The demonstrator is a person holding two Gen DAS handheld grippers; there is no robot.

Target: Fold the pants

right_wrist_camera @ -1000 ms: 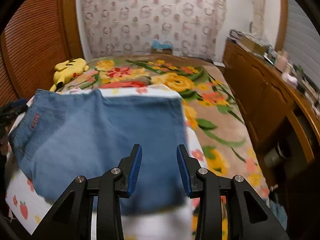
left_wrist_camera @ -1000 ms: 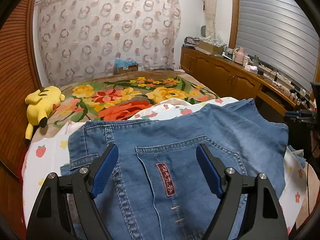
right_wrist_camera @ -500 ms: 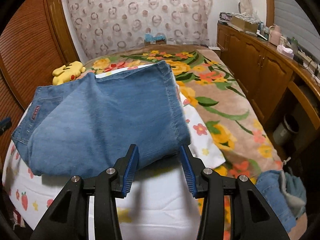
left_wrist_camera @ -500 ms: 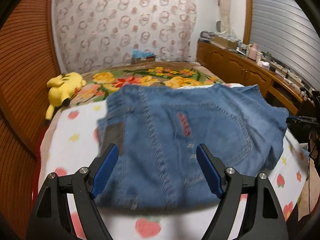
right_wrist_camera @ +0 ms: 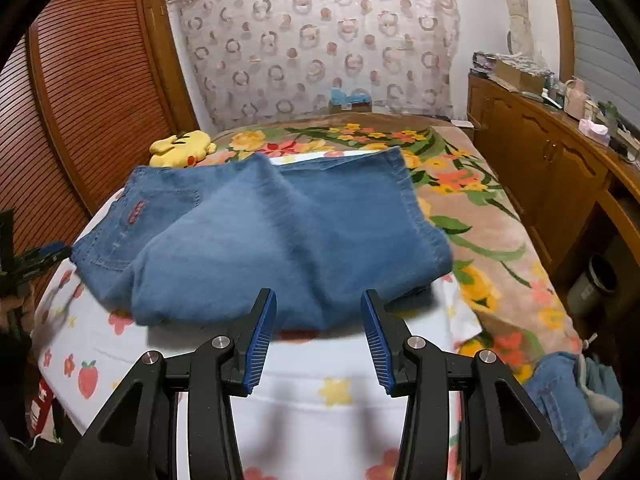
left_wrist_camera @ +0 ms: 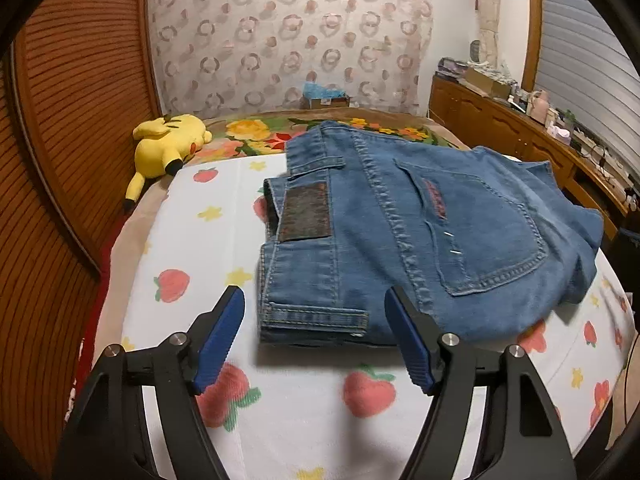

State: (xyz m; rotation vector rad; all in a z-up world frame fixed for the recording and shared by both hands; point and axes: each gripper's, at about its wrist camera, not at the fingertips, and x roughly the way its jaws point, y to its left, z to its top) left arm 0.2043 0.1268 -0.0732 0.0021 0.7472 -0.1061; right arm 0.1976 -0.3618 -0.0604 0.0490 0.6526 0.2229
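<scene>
Left gripper: jaws apart and closing, nothing between the blue pads, hovering over the white strawberry-print sheet. Folded blue jeans lie on that sheet at 12 to 2 o'clock of the gripper (waistband and dark leather patch facing it, back pocket uppermost). Yellow plush toy at 10 o'clock, on the floral blanket.

Right gripper: jaws apart, empty, just short of the jeans' near folded edge, at 12 o'clock. Sheet beneath. Wooden cabinet at 2 o'clock. Second denim heap at 4 o'clock, off the sheet.
</scene>
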